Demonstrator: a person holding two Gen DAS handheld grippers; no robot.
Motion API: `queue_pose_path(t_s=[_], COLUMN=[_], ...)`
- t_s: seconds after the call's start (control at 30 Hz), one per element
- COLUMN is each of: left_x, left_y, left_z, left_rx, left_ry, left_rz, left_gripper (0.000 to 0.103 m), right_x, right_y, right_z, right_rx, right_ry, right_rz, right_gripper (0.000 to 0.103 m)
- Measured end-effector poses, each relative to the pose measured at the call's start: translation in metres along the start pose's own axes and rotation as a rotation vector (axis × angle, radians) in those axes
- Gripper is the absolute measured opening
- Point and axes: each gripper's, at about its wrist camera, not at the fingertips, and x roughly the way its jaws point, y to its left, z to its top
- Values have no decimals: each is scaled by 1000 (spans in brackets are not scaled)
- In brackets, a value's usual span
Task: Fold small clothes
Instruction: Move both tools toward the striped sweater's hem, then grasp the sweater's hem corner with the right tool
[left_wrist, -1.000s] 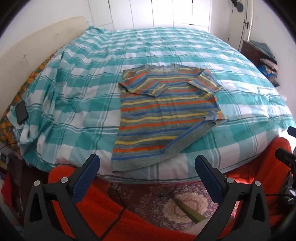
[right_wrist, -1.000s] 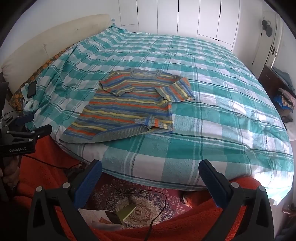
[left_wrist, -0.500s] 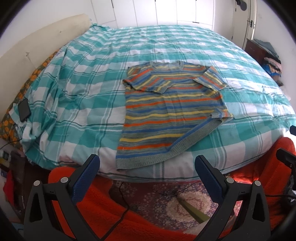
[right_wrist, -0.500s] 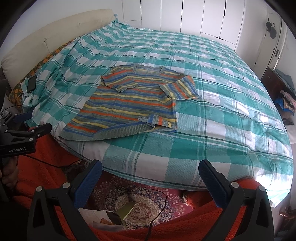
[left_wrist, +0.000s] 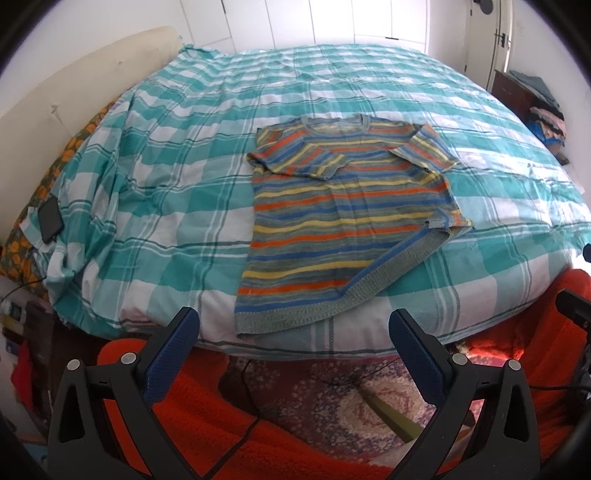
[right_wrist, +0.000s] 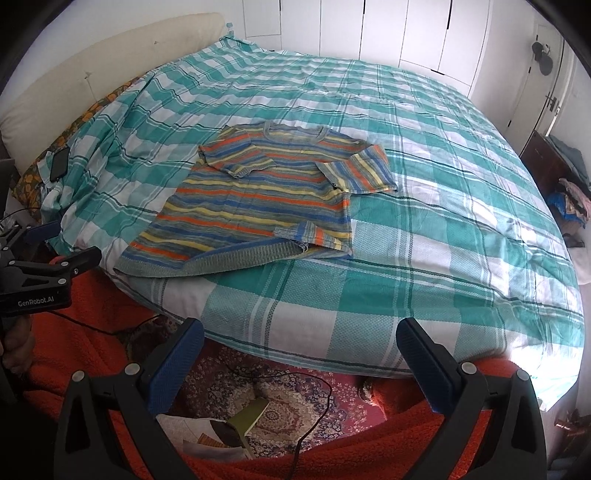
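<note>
Both hand-held grippers, left (left_wrist: 293, 326) and right (right_wrist: 299, 338), gape empty; the striped knit shirt (left_wrist: 343, 225) looks soft, light, best pinched at its hem corners

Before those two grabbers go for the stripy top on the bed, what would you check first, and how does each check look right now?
1. Left gripper open, empty: ok.
2. Right gripper open, empty: ok.
3. Striped knitted short-sleeved top lying flat: not ok, one sleeve folded over the chest, a hem corner turned up.
4. Top fully on the teal-and-white checked bedspread: ok.
5. Black phone away from the top: ok.
6. Back of top smooth: cannot tell.
</note>
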Motion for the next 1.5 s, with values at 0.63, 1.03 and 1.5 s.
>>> queue_pose_path(t_s=[0.63, 1.03, 1.5], left_x=[-7, -6, 111], left_y=[18, 51, 131], left_z=[-5, -14, -25], left_rx=[-68, -141, -375], left_ry=[-9, -8, 155], left_rz=[27, 74, -280], left_gripper=[102, 102, 102], right_x=[186, 173, 138], right_y=[-58, -110, -175], right_z=[60, 49, -52], right_rx=[516, 664, 695], right_ry=[209, 216, 271], right_rz=[391, 487, 418], right_gripper=[79, 10, 62])
